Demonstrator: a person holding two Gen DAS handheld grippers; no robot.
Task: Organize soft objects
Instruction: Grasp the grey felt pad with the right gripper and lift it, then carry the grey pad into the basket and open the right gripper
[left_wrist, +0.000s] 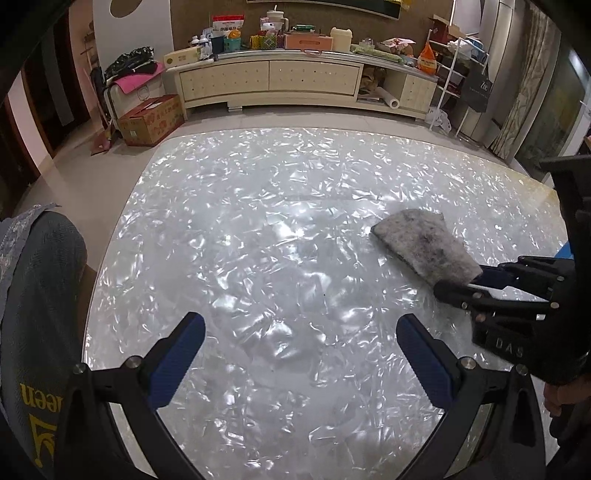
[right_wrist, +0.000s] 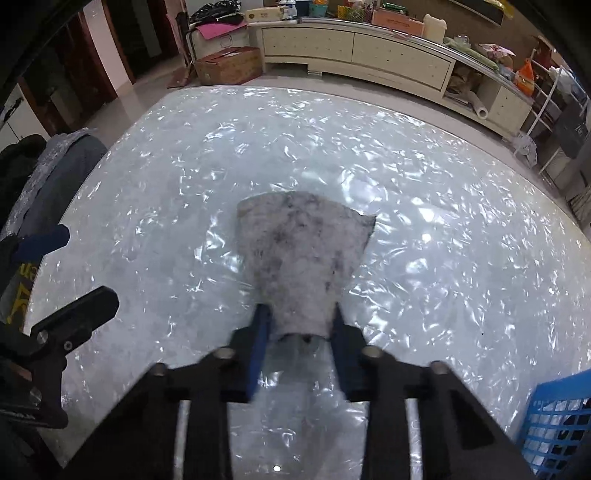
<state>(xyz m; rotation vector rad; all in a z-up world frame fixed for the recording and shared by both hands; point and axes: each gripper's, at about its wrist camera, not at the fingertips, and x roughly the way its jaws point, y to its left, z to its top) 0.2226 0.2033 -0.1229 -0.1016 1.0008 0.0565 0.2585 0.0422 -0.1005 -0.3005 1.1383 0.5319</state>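
A grey, stained soft cloth (right_wrist: 301, 254) is clamped at its near end between the blue pads of my right gripper (right_wrist: 300, 325); its far end fans out over the shiny white table (right_wrist: 184, 166). In the left wrist view the same cloth (left_wrist: 424, 245) shows at the right, held by the right gripper (left_wrist: 476, 282). My left gripper (left_wrist: 301, 332) is open and empty above the table's near middle. It also shows at the left edge of the right wrist view (right_wrist: 70, 266).
A blue plastic basket (right_wrist: 557, 424) stands at the table's near right corner. A chair draped with dark clothing (left_wrist: 37, 295) is at the left edge. Beyond the table are a cluttered cream sideboard (left_wrist: 295, 77), a cardboard box (left_wrist: 151, 120) and a white rack (left_wrist: 458, 74).
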